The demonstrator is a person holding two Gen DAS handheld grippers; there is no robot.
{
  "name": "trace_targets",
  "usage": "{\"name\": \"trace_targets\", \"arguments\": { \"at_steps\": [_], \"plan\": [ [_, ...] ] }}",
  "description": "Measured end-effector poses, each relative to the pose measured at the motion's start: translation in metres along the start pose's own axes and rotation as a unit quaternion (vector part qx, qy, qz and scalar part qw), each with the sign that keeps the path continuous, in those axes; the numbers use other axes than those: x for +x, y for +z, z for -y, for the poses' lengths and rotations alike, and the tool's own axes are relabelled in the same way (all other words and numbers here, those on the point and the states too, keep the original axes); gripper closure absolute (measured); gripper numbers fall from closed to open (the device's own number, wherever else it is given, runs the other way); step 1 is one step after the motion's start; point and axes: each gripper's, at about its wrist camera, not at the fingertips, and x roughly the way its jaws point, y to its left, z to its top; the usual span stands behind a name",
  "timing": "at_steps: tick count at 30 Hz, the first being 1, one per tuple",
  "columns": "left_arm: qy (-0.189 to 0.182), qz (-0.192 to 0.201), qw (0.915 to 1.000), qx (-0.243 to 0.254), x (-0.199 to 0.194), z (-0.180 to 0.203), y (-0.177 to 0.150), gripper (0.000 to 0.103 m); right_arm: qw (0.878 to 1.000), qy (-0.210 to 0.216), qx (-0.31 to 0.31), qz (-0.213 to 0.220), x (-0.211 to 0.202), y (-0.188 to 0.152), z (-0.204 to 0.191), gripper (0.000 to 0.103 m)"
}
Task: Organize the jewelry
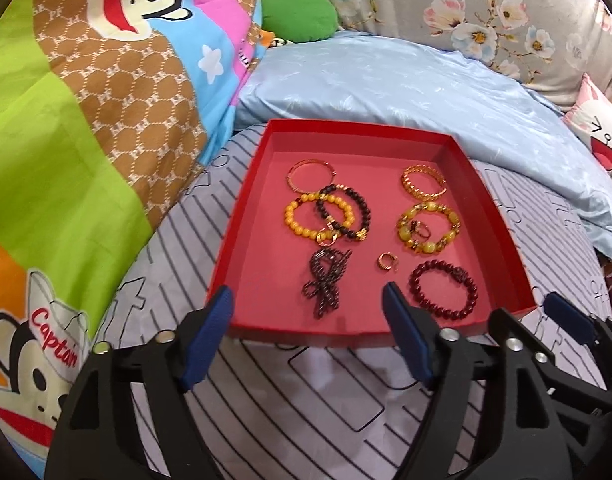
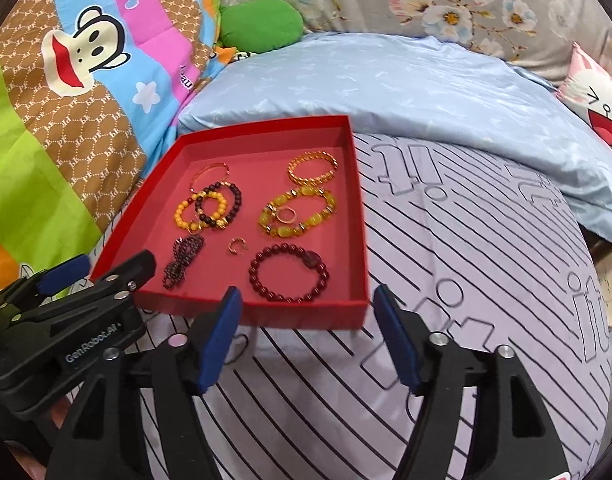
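Note:
A shallow red tray (image 1: 345, 126) (image 2: 266, 124) lies on the striped bedsheet and holds the jewelry. In it are a thin gold bangle (image 1: 309, 176), a gold chain bracelet (image 1: 423, 182), a yellow bead bracelet (image 1: 296, 216) overlapped by a dark bead bracelet (image 1: 359, 210), a yellow-green bead bracelet (image 1: 427, 246), a small gold ring (image 1: 385, 262), a dark red bead bracelet (image 1: 443, 290) and a dark beaded bow (image 1: 325, 280). My left gripper (image 1: 306, 300) (image 2: 106, 268) hangs open at the tray's near left edge. My right gripper (image 2: 306, 300) (image 1: 533, 316) stands open at the near right corner. Neither holds anything.
A cartoon-print quilt (image 1: 86, 120) is piled to the left. A light blue pillow (image 1: 385, 80) lies behind the tray, with a green plush (image 1: 298, 12) and a floral cushion (image 1: 485, 8) beyond. The striped sheet (image 2: 465, 280) stretches bare to the right of the tray.

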Motion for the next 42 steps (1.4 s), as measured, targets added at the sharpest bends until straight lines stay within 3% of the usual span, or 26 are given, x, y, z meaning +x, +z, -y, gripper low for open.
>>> {"name": "trace_targets", "arguments": {
  "at_steps": [4,6,11,13,22,42],
  "plan": [
    [0.008,-0.005,0.9999,-0.012,-0.002,-0.004,-0.008,0.018,1.000,-0.005,0.010,-0.003,-0.001,-0.008,0.007,0.020],
    [0.012,-0.006,0.9998,-0.014,-0.003,-0.006,-0.011,0.014,1.000,0.000,0.012,-0.009,-0.001,-0.011,0.009,0.019],
    [0.021,-0.010,0.9996,-0.013,-0.003,-0.007,-0.019,0.012,0.999,0.010,0.022,-0.029,0.002,-0.020,0.011,0.015],
    [0.024,-0.011,0.9995,-0.018,-0.004,-0.009,-0.022,0.012,0.999,0.007,0.023,-0.023,0.000,-0.023,0.011,0.006],
    [0.023,-0.030,0.9988,-0.030,0.000,-0.015,-0.030,0.009,1.000,-0.011,0.002,-0.006,-0.007,-0.026,0.006,0.006],
    [0.036,-0.027,0.9985,-0.031,-0.004,-0.016,-0.035,0.007,1.000,-0.024,-0.004,-0.003,-0.008,-0.027,0.005,0.006]
  ]
}}
